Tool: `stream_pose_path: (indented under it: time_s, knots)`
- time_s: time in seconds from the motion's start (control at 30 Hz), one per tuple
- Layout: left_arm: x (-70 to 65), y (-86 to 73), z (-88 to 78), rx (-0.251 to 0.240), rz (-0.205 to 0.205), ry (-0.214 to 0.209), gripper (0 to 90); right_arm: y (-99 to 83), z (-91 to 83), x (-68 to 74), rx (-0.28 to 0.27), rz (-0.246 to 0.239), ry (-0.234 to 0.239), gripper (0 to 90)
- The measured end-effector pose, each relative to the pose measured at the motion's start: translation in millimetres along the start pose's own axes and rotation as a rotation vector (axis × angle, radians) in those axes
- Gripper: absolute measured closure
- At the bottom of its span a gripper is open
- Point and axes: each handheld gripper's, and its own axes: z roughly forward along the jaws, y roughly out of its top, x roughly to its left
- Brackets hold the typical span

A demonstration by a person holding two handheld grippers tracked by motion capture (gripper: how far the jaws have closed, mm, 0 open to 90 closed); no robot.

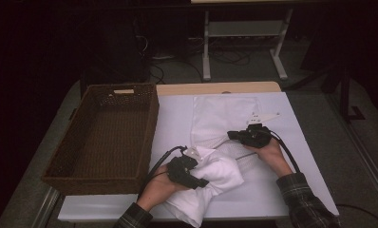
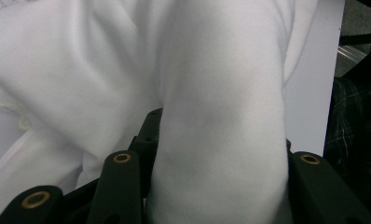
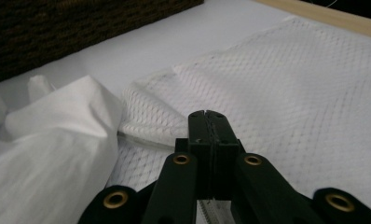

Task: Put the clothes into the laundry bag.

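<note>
White-covered table (image 1: 272,190), left tongs (image 1: 196,181) pinching bunched white cloth (image 1: 220,173), right tongs (image 1: 234,135) pressed together on mesh bag (image 1: 222,116).

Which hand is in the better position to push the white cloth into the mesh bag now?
Left, probably. The left gripper already clamps the white cloth beside the bag's mouth. The right gripper is shut at the mesh bag edge, apparently holding it.

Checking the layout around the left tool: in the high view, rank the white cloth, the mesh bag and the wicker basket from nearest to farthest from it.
1. White cloth: bunched in the left tool, at the front edge.
2. Mesh bag: flat at the table's middle, up and right.
3. Wicker basket: on the left side. Its near wall comes about as close as the bag, so that is too close to call.
</note>
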Motion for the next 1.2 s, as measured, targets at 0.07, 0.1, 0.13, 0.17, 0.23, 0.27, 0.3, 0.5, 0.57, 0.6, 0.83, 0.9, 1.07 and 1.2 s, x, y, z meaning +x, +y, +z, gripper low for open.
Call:
stream_pose_path:
  time_s: [0.07, 0.1, 0.13, 0.17, 0.23, 0.27, 0.3, 0.5, 0.57, 0.6, 0.83, 0.9, 1.07, 1.2]
  knots:
    - [0.0, 0.1, 0.0, 0.001, 0.0, 0.0, 54.6, 3.6, -0.2, -1.3, -0.009, -0.002, -0.004, 89.6]
    - [0.1, 0.1, 0.0, 0.001, 0.0, -0.001, 54.7, 5.4, -0.8, -1.7, -0.016, 0.002, -0.004, 89.7]
    - [0.2, 0.0, 0.0, 0.0, 0.0, -0.002, 54.6, 6.8, -1.2, -1.7, -0.022, 0.003, 0.003, 89.7]
    - [0.2, 0.0, 0.0, 0.0, 0.0, -0.002, 54.6, 6.8, -1.2, -1.7, -0.022, 0.003, 0.003, 89.7]
    - [-0.1, 0.1, 0.1, 0.0, 0.0, -0.001, 54.6, 7.3, -0.9, -0.6, -0.019, -0.003, 0.003, 90.0]
    - [-0.1, 0.2, 0.0, 0.0, 0.0, -0.002, 54.7, 6.7, -0.8, -0.9, -0.017, 0.003, 0.005, 90.0]
    - [-0.1, 0.3, -0.4, -0.002, 0.003, -0.001, 54.7, 6.5, -0.9, -1.1, -0.017, 0.01, 0.011, 90.0]
    - [-7.8, 5.0, -5.6, 0.002, 0.048, 0.019, 55.4, 4.8, -0.2, 1.1, 0.005, 0.003, 0.024, 90.0]
    - [-9.0, 5.9, -6.1, 0.002, 0.056, 0.017, 55.7, 4.2, 0.5, 1.6, 0.013, 0.001, 0.026, 90.0]
    - [-11.5, 8.4, -7.8, -0.004, 0.067, 0.01, 55.7, 4.2, 0.8, 1.9, 0.016, 0.0, 0.029, 90.0]
    - [-19.4, 22.2, -13.4, -0.03, 0.114, -0.035, 55.8, 7.4, -2.5, 5.2, -0.001, -0.003, 0.046, 90.0]
    - [-19.9, 24.2, -12.8, -0.032, 0.123, -0.039, 55.8, 8.7, -4.3, 5.4, -0.011, -0.004, 0.052, 90.0]
    - [-21.7, 35.4, -6.7, -0.028, 0.157, -0.065, 55.8, 13.3, -11.2, 7.9, -0.036, -0.011, 0.061, 90.0]
    - [-23.0, 39.9, -3.4, -0.02, 0.172, -0.082, 55.8, 16.8, -15.0, 8.7, -0.054, -0.014, 0.061, 90.0]
